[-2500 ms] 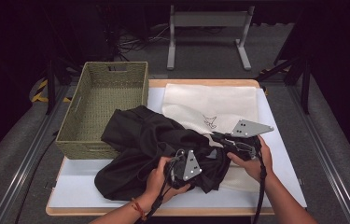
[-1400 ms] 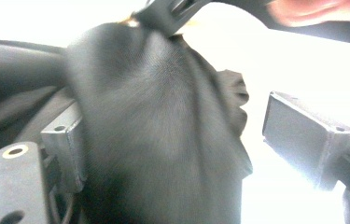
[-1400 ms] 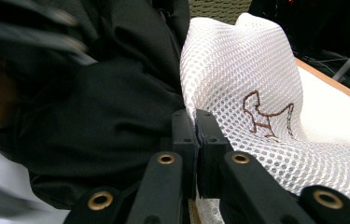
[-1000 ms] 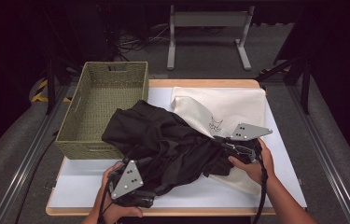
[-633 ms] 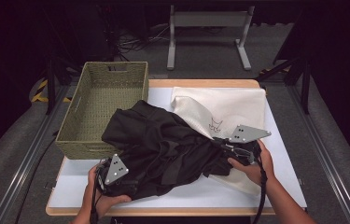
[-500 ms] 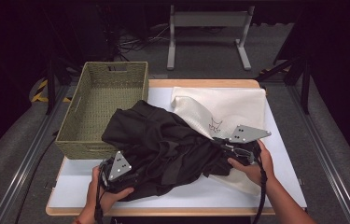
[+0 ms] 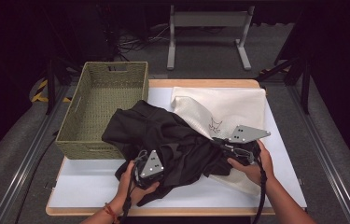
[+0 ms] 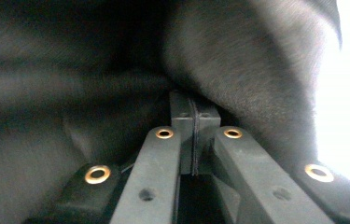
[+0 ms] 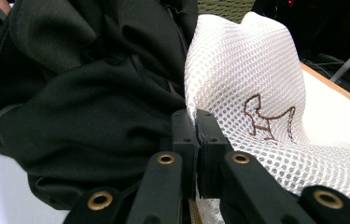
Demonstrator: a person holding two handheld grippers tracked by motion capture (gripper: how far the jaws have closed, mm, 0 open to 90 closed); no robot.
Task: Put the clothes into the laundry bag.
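A crumpled black garment (image 7: 163, 135) lies mid-table, partly over a white mesh bag (image 7: 228, 105) with a small brown animal figure on it. My left gripper (image 7: 154, 166) is at the garment's near edge. Its jaws have just been closing, and in the left gripper view its pads (image 8: 193, 123) meet with a thin fold of the black garment (image 8: 256, 70) between them. My right gripper (image 7: 226, 145) stays shut on the edge of the mesh bag (image 9: 252, 70), right where the black garment (image 9: 93, 107) lies against it (image 9: 197, 135).
A woven green basket (image 7: 88, 148) stands at the table's left, touching the garment. The white tabletop (image 7: 88, 186) has bare room at the front left. Dark floor, rails and a metal stand lie beyond the far edge.
My left gripper has moved from the table's front-left edge rightward and down onto the garment's near edge, and its jaws have closed. The right gripper has kept still.
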